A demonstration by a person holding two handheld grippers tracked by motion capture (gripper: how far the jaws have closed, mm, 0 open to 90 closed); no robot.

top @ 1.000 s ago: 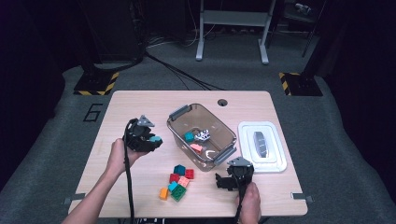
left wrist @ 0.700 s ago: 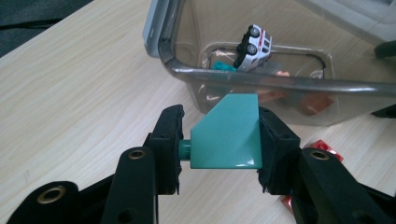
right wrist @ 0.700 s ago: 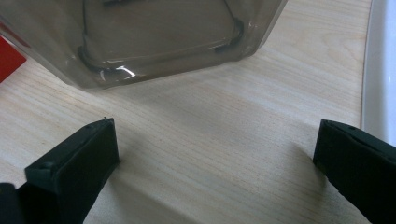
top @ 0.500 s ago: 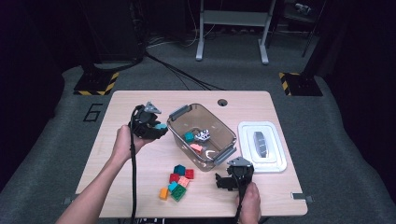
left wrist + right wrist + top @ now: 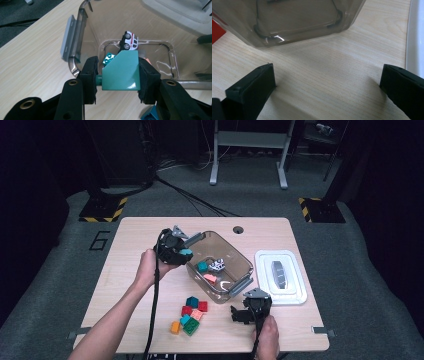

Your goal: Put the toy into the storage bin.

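My left gripper (image 5: 183, 252) is shut on a teal-green slanted block (image 5: 122, 72) and hangs at the left rim of a clear grey bin (image 5: 239, 286). In the left gripper view the block sits squeezed between both pads, just over the bin's near wall (image 5: 75, 47). Inside the bin lie a white toy car (image 5: 130, 41), a teal brick (image 5: 108, 58) and a salmon brick (image 5: 210, 279). My right gripper (image 5: 240, 314) rests on the table in front of the bin. Its jaws stand wide apart with only bare wood between them (image 5: 327, 80).
Loose bricks (image 5: 189, 316) in red, teal, green, orange and pink lie on the wooden table (image 5: 135, 235) in front of the bin. A white lid (image 5: 295, 290) with a grey handle lies to the right of the bin. A round hole (image 5: 238, 229) is near the table's far edge.
My left gripper has carried the teal-green block rightward and a little up, from the table left of the bin to the bin's left rim. The right gripper has stayed put.
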